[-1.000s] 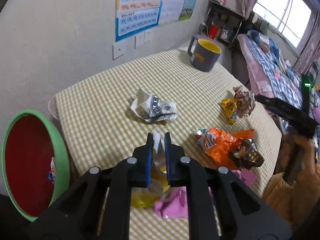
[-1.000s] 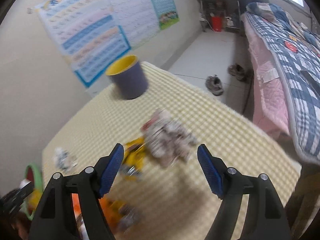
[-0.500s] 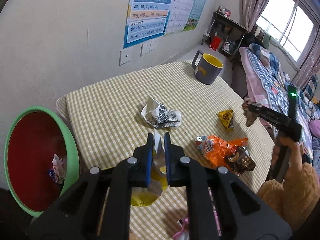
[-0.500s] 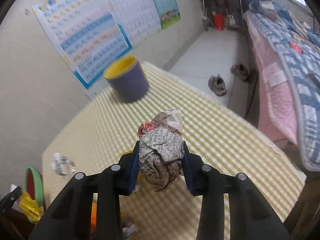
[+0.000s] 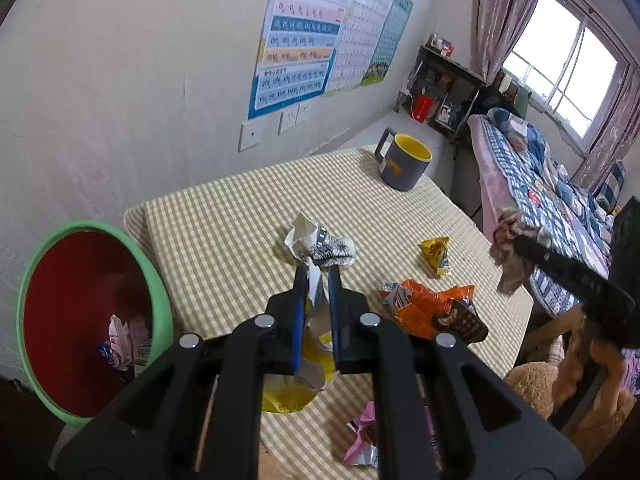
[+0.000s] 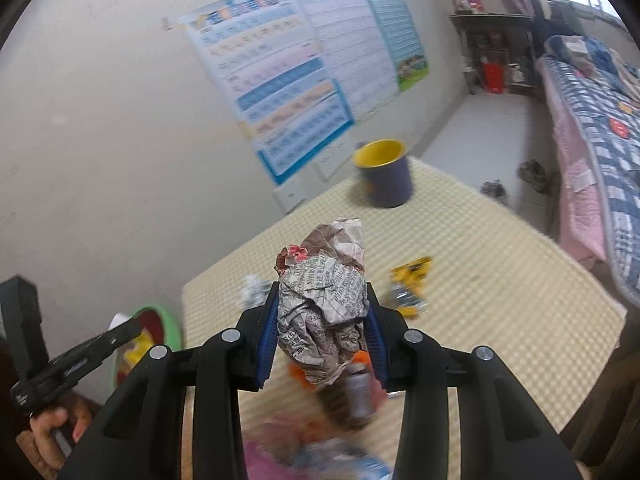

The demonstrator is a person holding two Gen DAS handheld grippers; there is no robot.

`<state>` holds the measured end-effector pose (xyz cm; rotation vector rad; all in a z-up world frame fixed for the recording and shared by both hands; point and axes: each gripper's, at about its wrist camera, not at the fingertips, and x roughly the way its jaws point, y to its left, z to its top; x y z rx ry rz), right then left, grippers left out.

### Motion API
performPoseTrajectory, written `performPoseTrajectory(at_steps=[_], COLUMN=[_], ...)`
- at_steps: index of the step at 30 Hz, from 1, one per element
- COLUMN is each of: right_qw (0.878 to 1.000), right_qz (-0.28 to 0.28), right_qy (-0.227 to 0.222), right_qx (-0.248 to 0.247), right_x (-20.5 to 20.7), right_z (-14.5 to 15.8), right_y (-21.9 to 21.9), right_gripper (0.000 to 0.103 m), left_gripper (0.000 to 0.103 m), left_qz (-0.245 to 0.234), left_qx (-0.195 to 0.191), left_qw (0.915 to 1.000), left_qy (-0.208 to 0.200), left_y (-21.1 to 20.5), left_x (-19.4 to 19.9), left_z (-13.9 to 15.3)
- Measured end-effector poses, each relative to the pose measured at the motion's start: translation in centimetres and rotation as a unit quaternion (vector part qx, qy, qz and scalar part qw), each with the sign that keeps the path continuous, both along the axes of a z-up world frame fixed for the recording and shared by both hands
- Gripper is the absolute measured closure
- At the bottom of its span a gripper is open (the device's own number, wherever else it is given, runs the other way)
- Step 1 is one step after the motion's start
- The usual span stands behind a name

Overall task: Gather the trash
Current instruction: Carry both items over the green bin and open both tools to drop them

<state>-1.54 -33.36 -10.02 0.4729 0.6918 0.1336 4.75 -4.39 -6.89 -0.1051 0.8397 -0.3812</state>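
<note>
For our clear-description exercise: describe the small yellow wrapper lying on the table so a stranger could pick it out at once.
Start at the yellow-checked tablecloth and its grey mug with yellow inside. Nearer than the mug lies a small yellow triangular foil wrapper. It lies alone, unlike the crumpled black-and-white wrapper or the orange packet.

Your path over the counter [image 5: 224,224] to the bin [image 5: 160,300] is open; wrappers [image 5: 320,242] crowd its middle.
</note>
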Motion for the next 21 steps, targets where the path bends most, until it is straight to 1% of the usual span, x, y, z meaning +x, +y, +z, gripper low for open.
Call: performPoseTrajectory(at_steps=[4,7,12,16,21], right_qw=[0.999,0.999,0.996,0.992,0.986], right_qz=[0.034,0.054,0.093,0.123,0.165], right_qy=[0.001,-0.001,-0.005,0.004,0.016], right_qx=[0.002,-0.004,-0.016,-0.025,-0.030], right_x=[0.2,0.5,1.2,2.5,4.1], right_z=[0.6,1.1,1.6,1.4,1.2], right_y=[3.2,5.5,9.1,12.2,16.5], right_gripper=[0.065,0.065,0.065,0.065,0.065], left_gripper=[0.093,0.093,0.093,0.093,0.093], left_qz=[0.011,0.028,0.064,0.099,0.142], left_qx=[-0.007,-0.006,-0.014,-0.004,-0.013], left_qw=[0.9999,0.9994,0.9974,0.9941,0.9890], left_qy=[-0.011,-0.019,-0.028,-0.044,-0.040], left_y=[1.4,3.0,6.1,9.1,13.5], left_x=[-0.4,-0.6,-0.9,-1.4,-1.6], left_z=[0.7,1.2,1.8,2.4,2.0])
